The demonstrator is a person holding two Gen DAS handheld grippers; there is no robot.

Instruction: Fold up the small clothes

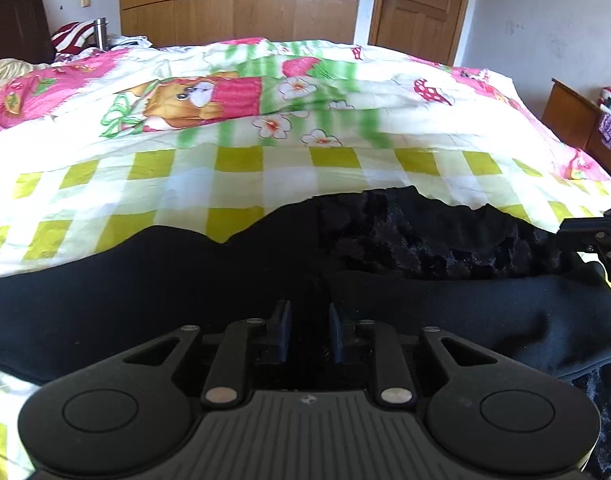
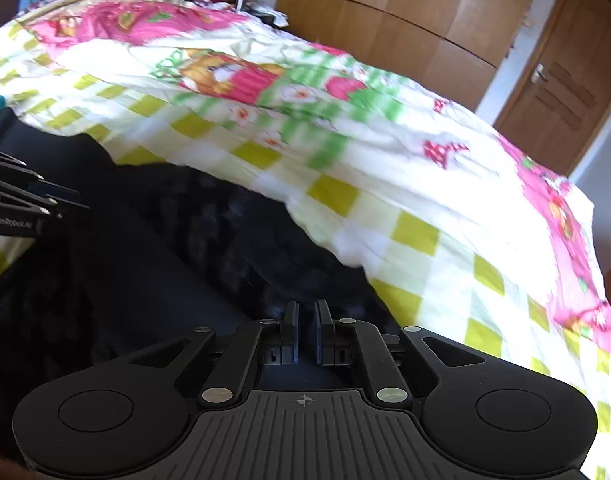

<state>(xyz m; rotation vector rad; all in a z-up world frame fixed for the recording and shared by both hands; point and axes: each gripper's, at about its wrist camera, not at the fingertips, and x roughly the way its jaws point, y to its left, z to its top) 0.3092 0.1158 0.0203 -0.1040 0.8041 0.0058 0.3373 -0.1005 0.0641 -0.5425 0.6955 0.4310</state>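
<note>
Both grippers, left (image 1: pixel 309 334) and right (image 2: pixel 305 332), are pinching the black garment (image 1: pixel 385 292) lying across the lower frame on the bed (image 1: pixel 233 160), folding seemingly only begun.

Matt black cloth garment (image 1: pixel 145 280) (fuzzy plush lining (image 1: pixel 425 236)) on a crumpled cotton-like quilt (image 1: pixel 265 168).

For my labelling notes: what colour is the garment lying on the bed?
The smooth, partly fuzzy garment is black, clearest in the left wrist view.
</note>
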